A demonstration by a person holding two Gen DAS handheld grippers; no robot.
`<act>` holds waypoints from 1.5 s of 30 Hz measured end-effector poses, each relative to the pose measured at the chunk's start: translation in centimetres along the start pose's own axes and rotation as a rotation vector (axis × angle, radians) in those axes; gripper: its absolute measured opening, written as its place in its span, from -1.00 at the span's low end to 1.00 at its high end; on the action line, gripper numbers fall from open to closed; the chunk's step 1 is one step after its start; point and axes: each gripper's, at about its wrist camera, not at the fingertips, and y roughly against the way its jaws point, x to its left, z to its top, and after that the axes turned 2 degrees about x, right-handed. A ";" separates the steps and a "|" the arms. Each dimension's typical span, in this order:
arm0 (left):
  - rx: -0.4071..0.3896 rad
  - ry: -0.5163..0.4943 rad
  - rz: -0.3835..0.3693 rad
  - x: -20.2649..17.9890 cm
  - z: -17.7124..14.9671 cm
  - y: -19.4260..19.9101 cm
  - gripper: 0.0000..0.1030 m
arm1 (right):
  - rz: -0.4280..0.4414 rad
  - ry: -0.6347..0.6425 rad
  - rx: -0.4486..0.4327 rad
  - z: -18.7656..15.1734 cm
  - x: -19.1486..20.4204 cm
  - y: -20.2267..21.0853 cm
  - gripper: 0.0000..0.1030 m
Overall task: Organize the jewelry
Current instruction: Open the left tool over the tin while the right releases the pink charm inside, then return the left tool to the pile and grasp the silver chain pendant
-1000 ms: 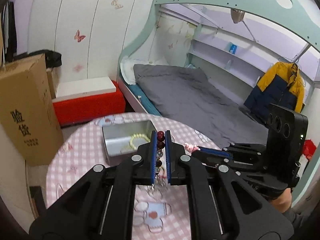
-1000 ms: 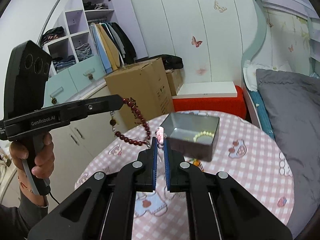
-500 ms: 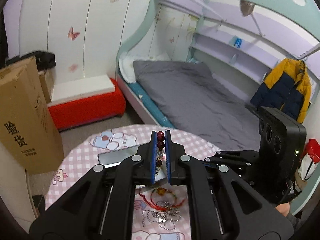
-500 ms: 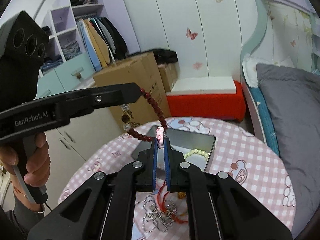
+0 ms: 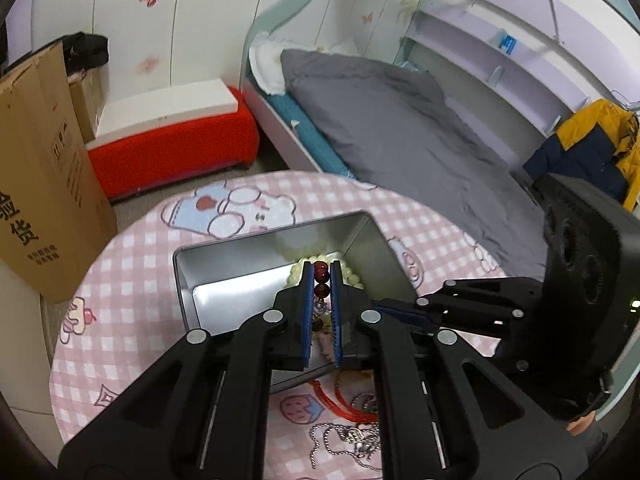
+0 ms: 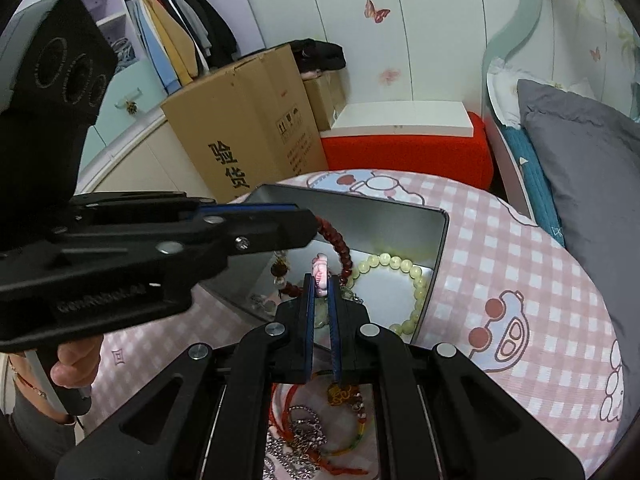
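Observation:
My left gripper [image 5: 321, 276] is shut on a dark red bead bracelet [image 5: 320, 269] and holds it over the open silver metal tin [image 5: 256, 256]. In the right wrist view the bracelet [image 6: 340, 246] hangs from the left gripper [image 6: 312, 224] down into the tin [image 6: 438, 248]. My right gripper [image 6: 321, 280] is shut on a small pink charm [image 6: 321, 273] just above the tin's near edge. A pale green bead bracelet [image 6: 404, 276] lies inside the tin. Silver chains [image 6: 300, 436] and red cord pieces [image 5: 332, 398] lie on the table in front of the tin.
The round table has a pink checked cloth [image 6: 520, 280]. A cardboard box [image 6: 248, 128] and a red bench [image 6: 408, 148] stand beyond it. A grey bed [image 5: 400, 120] is to the right. The right gripper's body [image 5: 560, 292] is beside the tin.
Both grippers have moved forward and down toward the tin. The red bracelet now hangs into the tin, and the pink charm is over its near edge.

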 end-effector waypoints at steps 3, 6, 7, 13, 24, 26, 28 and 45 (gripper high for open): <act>0.026 0.009 0.004 0.4 -0.1 -0.9 -0.84 | -0.006 0.005 0.004 0.0 -0.1 0.0 -0.89; 0.042 0.016 0.005 0.4 -0.2 -1.3 -0.84 | -0.009 0.005 0.007 0.0 -0.2 -0.2 -0.84; 0.041 0.019 0.005 0.4 -0.3 -1.3 -0.84 | -0.011 0.005 0.005 0.0 -0.1 -0.1 -0.83; 0.073 0.038 0.008 0.7 -0.3 -1.6 -0.83 | -0.024 -0.003 -0.010 -0.1 -0.4 0.7 -0.80; 0.053 0.044 0.050 -0.2 -1.3 1.2 -0.83 | -0.046 -0.017 -0.079 -1.4 -0.1 5.2 -0.68; 0.022 0.041 0.066 -0.7 -1.8 2.6 -0.83 | -0.045 -0.017 -0.094 -2.0 0.3 6.5 -0.67; -0.001 0.039 0.070 -1.2 -2.7 3.9 -0.83 | -0.046 -0.012 -0.104 -2.7 0.8 7.5 -0.64; 0.025 0.066 0.129 -3.8 -13.6 4.3 -0.83 | -0.037 -0.042 -0.025 -11.3 3.4 8.3 -0.51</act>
